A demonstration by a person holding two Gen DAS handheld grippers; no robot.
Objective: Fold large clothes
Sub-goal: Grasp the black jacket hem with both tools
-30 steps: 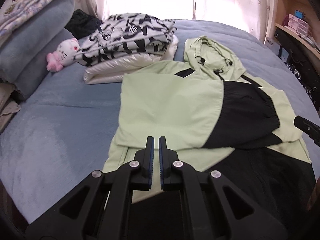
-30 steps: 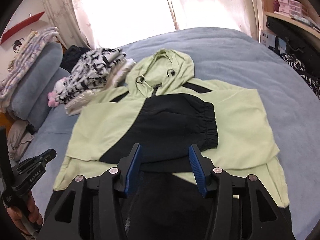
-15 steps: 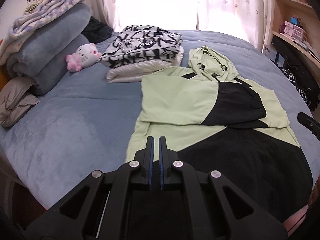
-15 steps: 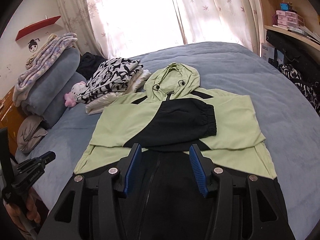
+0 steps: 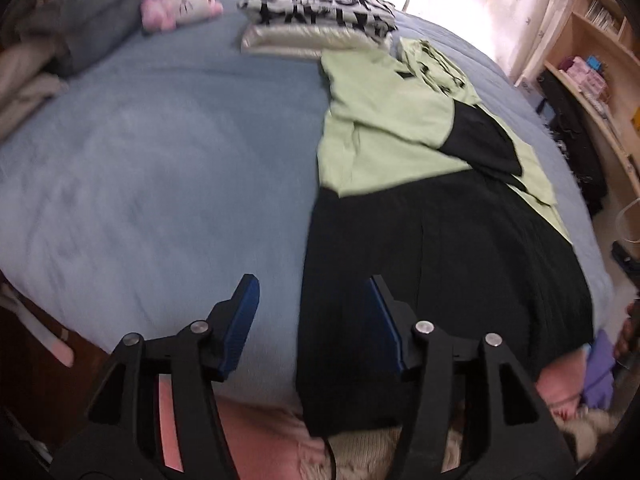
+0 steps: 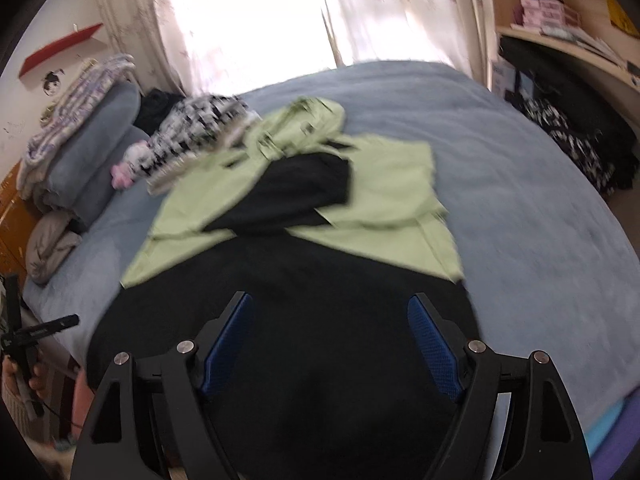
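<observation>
Bedroom, wide bed under a blue-grey plush blanket, bright curtained window behind. Nearest, left black two-finger gripper with blue pads: spread wide, empty, hovering over the near left corner of the hem. Right black two-finger gripper with blue pads: likewise wide apart, nothing between the pads, above the black lower panel. Under both, pale green and black hooded jacket, flat on the blanket, sleeves crossed over the chest, hem draped past the bed edge.

Risks, as a judgement: hem slipping off the edge; pinching only one layer, or blanket with it; crossed sleeves sliding loose on lifting.

Farther off, folded black-and-white patterned garment on a cream one, close beside the hood. Only in the left view: overhanging hem. Only in the right view: red wall shelf.
</observation>
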